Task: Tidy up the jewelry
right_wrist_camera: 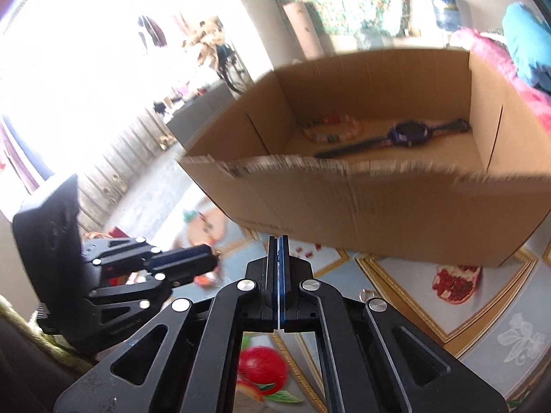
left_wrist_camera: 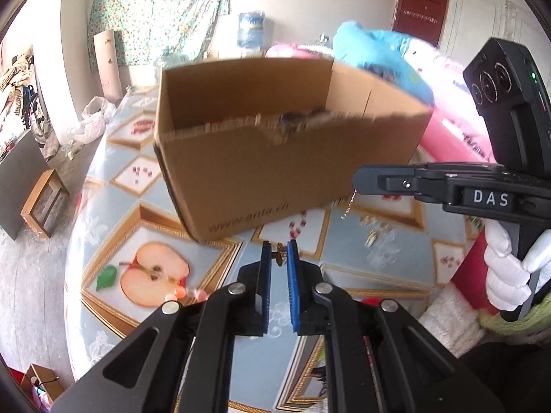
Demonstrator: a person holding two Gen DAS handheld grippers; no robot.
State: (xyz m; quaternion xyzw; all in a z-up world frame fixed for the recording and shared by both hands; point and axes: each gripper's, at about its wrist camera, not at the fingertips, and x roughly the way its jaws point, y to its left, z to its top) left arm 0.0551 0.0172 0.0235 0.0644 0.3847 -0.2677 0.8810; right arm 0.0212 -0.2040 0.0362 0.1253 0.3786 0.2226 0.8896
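A fruit-print tablecloth (left_wrist_camera: 113,203) covers the table. I'm mid-carry: my left gripper (left_wrist_camera: 279,258) pinches a small gold pendant (left_wrist_camera: 279,254) before the cardboard box (left_wrist_camera: 275,172); next, lift over its near wall. My right gripper (right_wrist_camera: 279,251), clamped tight, trails a gold chain (left_wrist_camera: 348,206). A watch (right_wrist_camera: 403,136) lies inside.
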